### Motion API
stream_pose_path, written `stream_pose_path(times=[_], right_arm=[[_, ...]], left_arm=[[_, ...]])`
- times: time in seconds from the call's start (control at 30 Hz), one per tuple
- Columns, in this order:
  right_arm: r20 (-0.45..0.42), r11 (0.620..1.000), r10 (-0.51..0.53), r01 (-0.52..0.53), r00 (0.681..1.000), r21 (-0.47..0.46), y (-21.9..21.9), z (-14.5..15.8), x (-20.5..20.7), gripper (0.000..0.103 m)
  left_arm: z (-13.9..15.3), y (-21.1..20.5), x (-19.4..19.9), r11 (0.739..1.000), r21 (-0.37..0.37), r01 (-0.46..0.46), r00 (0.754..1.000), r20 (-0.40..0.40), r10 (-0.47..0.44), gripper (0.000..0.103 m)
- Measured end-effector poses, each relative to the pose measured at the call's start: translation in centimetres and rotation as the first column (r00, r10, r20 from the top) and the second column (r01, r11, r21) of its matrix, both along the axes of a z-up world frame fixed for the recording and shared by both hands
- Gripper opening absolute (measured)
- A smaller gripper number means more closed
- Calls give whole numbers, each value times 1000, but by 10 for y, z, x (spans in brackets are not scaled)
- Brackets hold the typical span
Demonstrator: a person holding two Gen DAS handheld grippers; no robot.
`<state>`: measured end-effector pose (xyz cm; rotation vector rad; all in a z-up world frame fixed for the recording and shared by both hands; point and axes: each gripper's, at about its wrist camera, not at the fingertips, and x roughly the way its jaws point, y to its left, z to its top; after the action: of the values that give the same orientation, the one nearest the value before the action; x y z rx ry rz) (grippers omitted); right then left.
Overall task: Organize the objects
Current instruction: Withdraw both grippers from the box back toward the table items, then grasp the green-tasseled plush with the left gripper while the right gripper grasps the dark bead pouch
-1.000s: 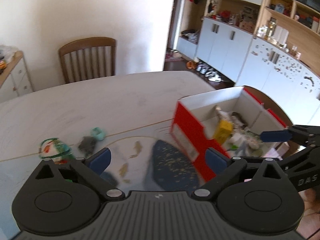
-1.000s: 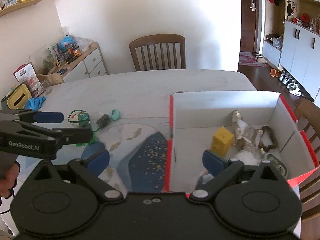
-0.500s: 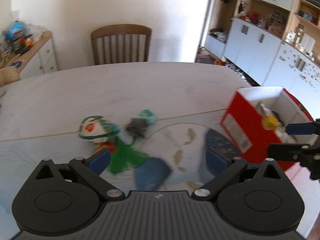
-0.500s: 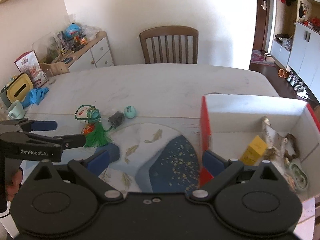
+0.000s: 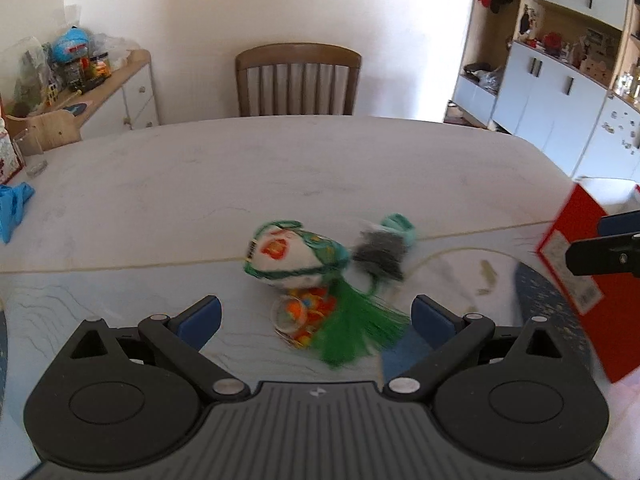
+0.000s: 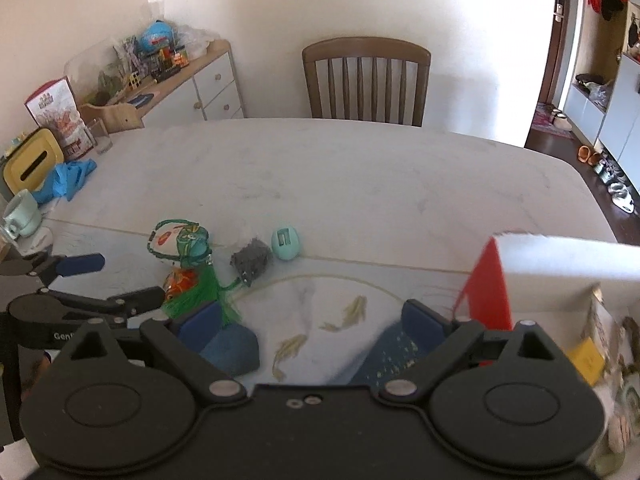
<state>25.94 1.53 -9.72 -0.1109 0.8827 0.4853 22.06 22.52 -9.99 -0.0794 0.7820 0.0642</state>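
Left wrist view first: my left tool [image 5: 316, 312] hangs with its jaws spread wide and nothing between them, just above the tabletop [image 5: 280, 168]. Straight ahead of it lies a small cluster: a white pouch with green trim [image 5: 294, 256], a green tassel [image 5: 356, 328] trailing toward me, an orange trinket [image 5: 302, 312] tucked under the pouch, a dark grey fuzzy piece [image 5: 380, 256] and a mint egg-shaped item [image 5: 400, 226] beyond it. At the far right edge stands the red cardboard box [image 5: 572, 276], with my right tool [image 5: 604, 240] poking in beside it.

Right wrist view: my right tool [image 6: 312, 324] is also spread open and empty, over the printed mat with fish [image 6: 344, 312]. The box [image 6: 560, 264] sits at the right, and I can make out a yellow block [image 6: 586, 360] and other blurred bits inside, so I judge part of the sorting done. The pouch cluster on the left, well apart from the box, is what remains; I reckon the left tool takes the pouch next.
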Motion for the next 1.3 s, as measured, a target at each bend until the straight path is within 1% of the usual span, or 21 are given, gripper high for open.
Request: stream_pose_path(times=[0.13,0.23,0.4,0.57,0.63,0.73,0.8,0.93,1.03,1.1,1.13,1.23,1.3], right_arm=[[-26,1000,2,-2,1000,-4,11,-9,17,95],[-33,1000,1,-1,999,-4,18,-14,31,95],[-48,1000,11,-11,999,0,33,-21,48,94],[-70,1000,18,-18,997,3,53,-29,61,93],[-91,1000,13,-13,996,6,61,-34,66,93],[-119,1000,-10,11,993,6,70,-43,72,89],[-153,1000,-25,28,988,15,73,-50,76,84],[-193,998,-50,57,980,29,79,-60,83,79],[-222,996,-66,78,973,46,81,-65,86,76],[-240,995,-71,87,968,57,81,-67,88,72],[-248,994,-72,89,966,61,82,-69,89,70],[-269,992,-76,99,960,73,83,-71,91,62],[-283,990,-79,108,956,91,82,-73,92,57]], left_arm=[[-8,14,15,1000,-4,-16,1000,-1,16,102],[-14,18,25,1000,4,-2,1000,3,2,102],[-23,15,40,999,41,26,999,19,-27,102],[-32,13,54,998,47,42,999,22,-43,102],[-35,11,58,997,55,48,998,24,-50,102],[-40,11,62,997,58,47,998,29,-49,102],[-43,13,63,997,58,41,999,32,-43,102],[-46,14,63,998,49,41,998,43,-43,101],[-46,15,61,998,46,40,997,59,-43,101],[-45,15,59,998,46,40,996,75,-44,100],[-45,14,58,998,44,42,996,82,-45,98],[-43,14,56,998,45,43,995,91,-46,90],[-42,13,55,998,44,46,994,98,-50,88]])
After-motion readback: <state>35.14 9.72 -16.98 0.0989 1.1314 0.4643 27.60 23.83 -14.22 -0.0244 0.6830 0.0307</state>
